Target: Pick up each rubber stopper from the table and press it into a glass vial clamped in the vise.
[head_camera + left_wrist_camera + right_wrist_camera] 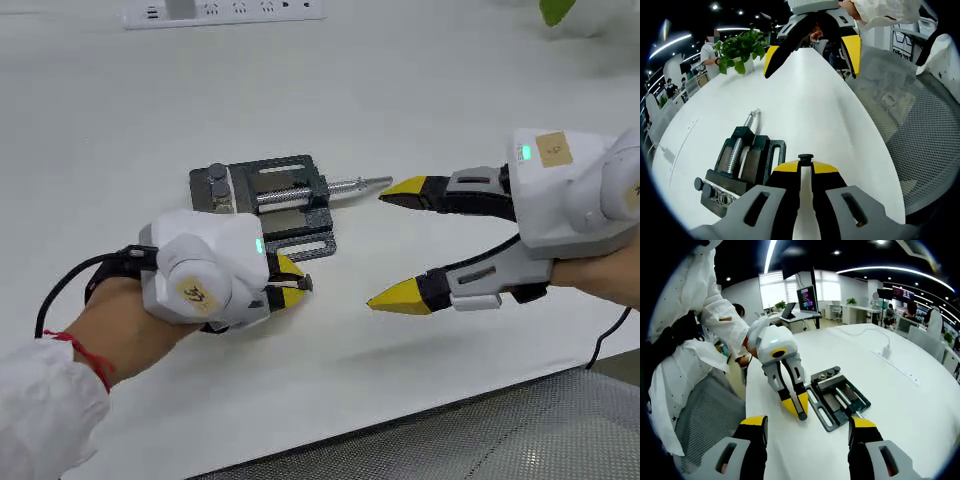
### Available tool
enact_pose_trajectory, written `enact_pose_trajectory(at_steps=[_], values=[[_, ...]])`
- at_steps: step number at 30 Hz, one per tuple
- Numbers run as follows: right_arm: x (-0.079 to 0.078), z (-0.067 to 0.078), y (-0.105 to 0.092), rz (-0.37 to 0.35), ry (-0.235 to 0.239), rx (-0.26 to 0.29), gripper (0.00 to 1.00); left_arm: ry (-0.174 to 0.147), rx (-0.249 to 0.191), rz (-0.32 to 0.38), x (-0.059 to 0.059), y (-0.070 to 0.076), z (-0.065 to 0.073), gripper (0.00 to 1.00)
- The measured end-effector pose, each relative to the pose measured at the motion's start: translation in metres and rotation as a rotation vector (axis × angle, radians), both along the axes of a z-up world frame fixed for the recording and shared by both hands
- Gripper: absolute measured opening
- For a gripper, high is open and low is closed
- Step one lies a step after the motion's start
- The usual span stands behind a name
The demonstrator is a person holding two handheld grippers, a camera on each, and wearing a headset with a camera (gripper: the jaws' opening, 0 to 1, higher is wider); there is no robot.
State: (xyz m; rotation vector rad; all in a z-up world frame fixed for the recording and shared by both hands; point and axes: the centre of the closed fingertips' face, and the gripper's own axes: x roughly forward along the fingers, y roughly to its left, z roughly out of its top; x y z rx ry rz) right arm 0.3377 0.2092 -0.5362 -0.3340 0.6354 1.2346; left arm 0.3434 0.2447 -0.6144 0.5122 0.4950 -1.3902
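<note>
On the white table (420, 100) of an open-plan office: a small bench vise (270, 200) between two grippers.
The left gripper (295, 284) pinches a black rubber stopper (806, 158) just beside the vise. The right gripper (380, 248) gapes wide, apart. A power strip (225, 12) lies at the far side, near a potted plant (737, 47); a mesh chair (480, 440) stands at the near edge.

vise (275, 195) mid table (450, 100), open rm around
</note>
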Motion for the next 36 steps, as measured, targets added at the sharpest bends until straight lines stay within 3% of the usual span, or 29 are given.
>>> enact_pose_trajectory(at_steps=[4, 9, 11, 17, 24, 30, 36], values=[[0.005, 0.019, 0.009, -0.005, 0.004, 0.039, 0.55, 0.029, -0.101, 0.072, 0.001, 0.004, 0.028, 0.04], [0.010, 0.038, 0.019, -0.011, 0.039, 0.048, 0.46, 0.046, -0.205, 0.145, 0.001, 0.014, 0.063, 0.03], [0.010, 0.046, 0.025, 0.002, 0.045, 0.059, 0.43, 0.047, -0.251, 0.165, 0.001, 0.017, 0.079, 0.03], [0.006, 0.064, 0.043, 0.065, 0.053, 0.087, 0.37, 0.012, -0.320, 0.183, -0.002, 0.023, 0.116, 0.03], [-0.001, 0.076, 0.057, 0.143, 0.077, 0.083, 0.24, -0.046, -0.353, 0.159, -0.007, 0.025, 0.147, 0.03], [-0.005, 0.081, 0.063, 0.176, 0.090, 0.087, 0.18, -0.074, -0.359, 0.140, -0.010, 0.026, 0.158, 0.03], [-0.011, 0.084, 0.068, 0.202, 0.105, 0.091, 0.14, -0.100, -0.348, 0.112, -0.013, 0.027, 0.161, 0.03]])
